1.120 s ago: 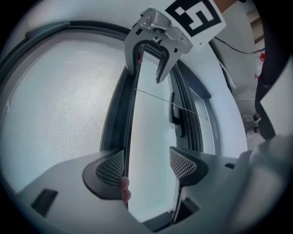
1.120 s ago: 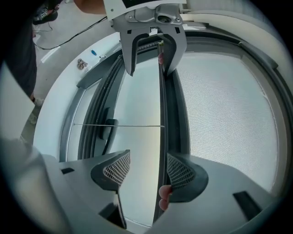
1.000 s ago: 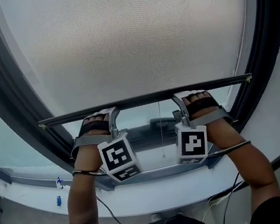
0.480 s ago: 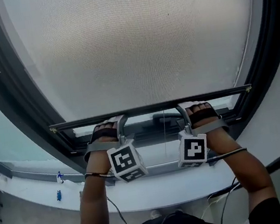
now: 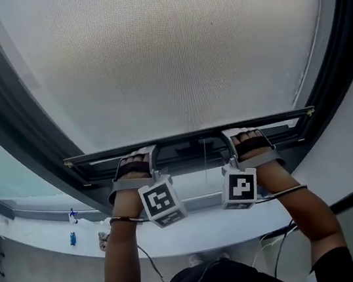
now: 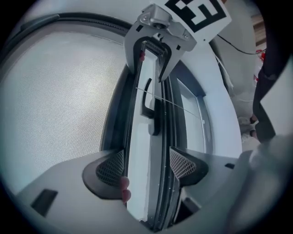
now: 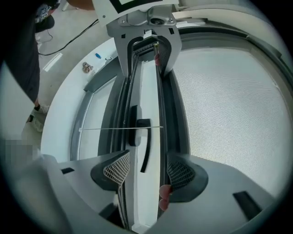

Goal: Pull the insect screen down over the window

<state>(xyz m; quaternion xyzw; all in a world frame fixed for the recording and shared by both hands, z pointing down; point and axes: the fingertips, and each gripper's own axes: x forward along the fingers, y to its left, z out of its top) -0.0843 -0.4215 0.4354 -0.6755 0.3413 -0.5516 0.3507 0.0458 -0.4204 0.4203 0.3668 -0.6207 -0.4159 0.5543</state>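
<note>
The grey mesh insect screen (image 5: 169, 52) fills most of the window. Its dark bottom bar (image 5: 182, 136) lies level just above the lower window frame. My left gripper (image 5: 147, 156) sits on the bar left of centre and my right gripper (image 5: 229, 140) right of centre. In the left gripper view the bar (image 6: 146, 137) runs between the pads (image 6: 112, 167), which lie against it. In the right gripper view the bar (image 7: 146, 151) likewise fills the gap between the pads (image 7: 120, 168). A thin pull cord (image 5: 204, 162) hangs from the bar's middle.
A dark window handle (image 5: 191, 148) sits on the lower frame under the bar. The thick dark window frame (image 5: 2, 131) curves round both sides. A white sill (image 5: 198, 236) runs below my hands, with small blue items (image 5: 72, 238) at its left. Cables (image 5: 278, 240) trail under the sill.
Both grippers have come down with the bottom bar. The bright gap between the bar and the lower frame has almost closed, and more mesh shows above.
</note>
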